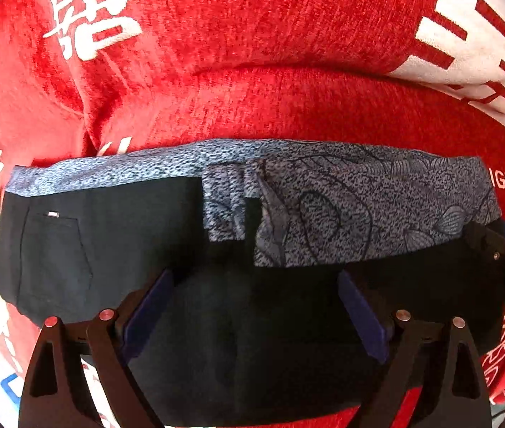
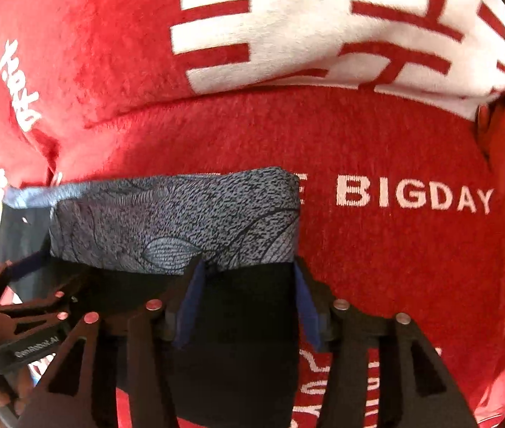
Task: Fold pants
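Under my left claw point(image 1: 256, 306) the jaws stand wide apart, gripping nothing, the black pants point(image 1: 109, 235) directly below. My right claw point(image 2: 248, 303), half open, straddles their right end. The long axis runs across both claws; the patterned waistband point(image 1: 359, 214) lies beyond. The black folds are hard to read.

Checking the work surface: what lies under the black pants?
A red blanket with white lettering lies under the black pants. What is beneath the blanket is covered.
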